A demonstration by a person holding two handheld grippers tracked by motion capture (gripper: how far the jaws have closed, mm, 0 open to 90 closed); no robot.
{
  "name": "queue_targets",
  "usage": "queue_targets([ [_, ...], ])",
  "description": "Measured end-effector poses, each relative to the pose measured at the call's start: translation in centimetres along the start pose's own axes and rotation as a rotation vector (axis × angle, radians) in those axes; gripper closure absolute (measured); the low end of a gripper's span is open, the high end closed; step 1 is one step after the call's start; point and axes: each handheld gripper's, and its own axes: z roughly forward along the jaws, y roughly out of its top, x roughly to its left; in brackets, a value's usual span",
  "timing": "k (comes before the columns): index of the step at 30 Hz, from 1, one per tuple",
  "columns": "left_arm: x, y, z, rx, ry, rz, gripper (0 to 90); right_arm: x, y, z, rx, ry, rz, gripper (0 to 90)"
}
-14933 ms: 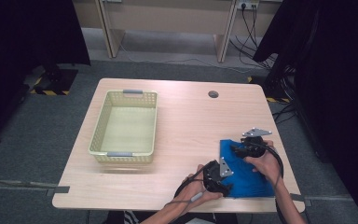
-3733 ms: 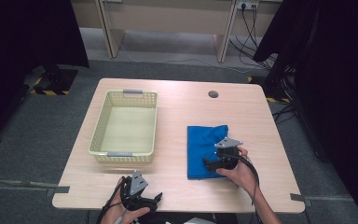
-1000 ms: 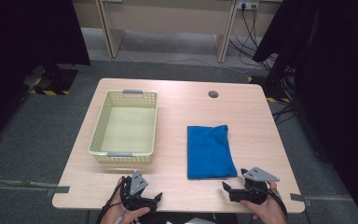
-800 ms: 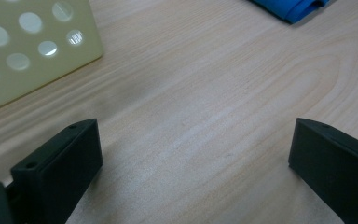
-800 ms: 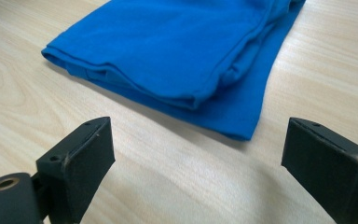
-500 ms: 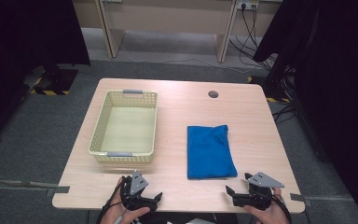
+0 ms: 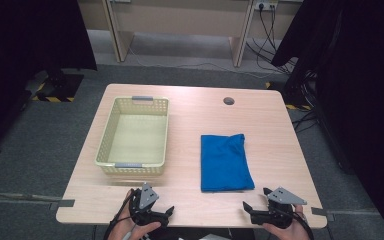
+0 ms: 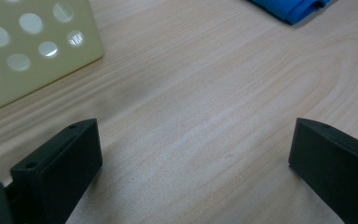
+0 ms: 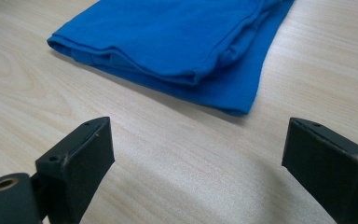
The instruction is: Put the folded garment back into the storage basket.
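High view: left gripper (image 7: 166,214) and right gripper (image 7: 250,212) both low at near table (image 7: 190,115) edge, empty. Folded blue cloth (image 7: 225,161) just ahead of right gripper, apart from it; yellow basket (image 7: 111,140) ahead of left gripper.

Left gripper view: jaws spread wide, bare wood btwn them; basket corner ahead-left, cloth edge far ahead-right.

Right gripper view: jaws spread wide, nothing held; cloth near, just ahead, not touching.

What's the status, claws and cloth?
Left claw open, empty, at near table edge. Right claw open, empty. Blue cloth folded flat, beside basket. Nothing in the way.
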Motion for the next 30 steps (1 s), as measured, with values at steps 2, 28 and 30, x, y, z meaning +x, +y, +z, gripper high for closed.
queue_targets([
  [2,0.0,0.0,0.0,-0.001,0.0,-0.003,1.5,0.0,0.0,0.0,-0.003,0.0,0.004,8.9],
  [28,0.0,0.0,0.0,-0.001,0.001,-0.001,1.5,-1.7,4.1,2.7,-0.021,-0.015,0.056,2.2],
  [30,0.0,0.0,0.0,-0.001,0.001,-0.001,1.5,-1.8,4.5,3.0,-0.018,-0.009,0.056,2.2],
])
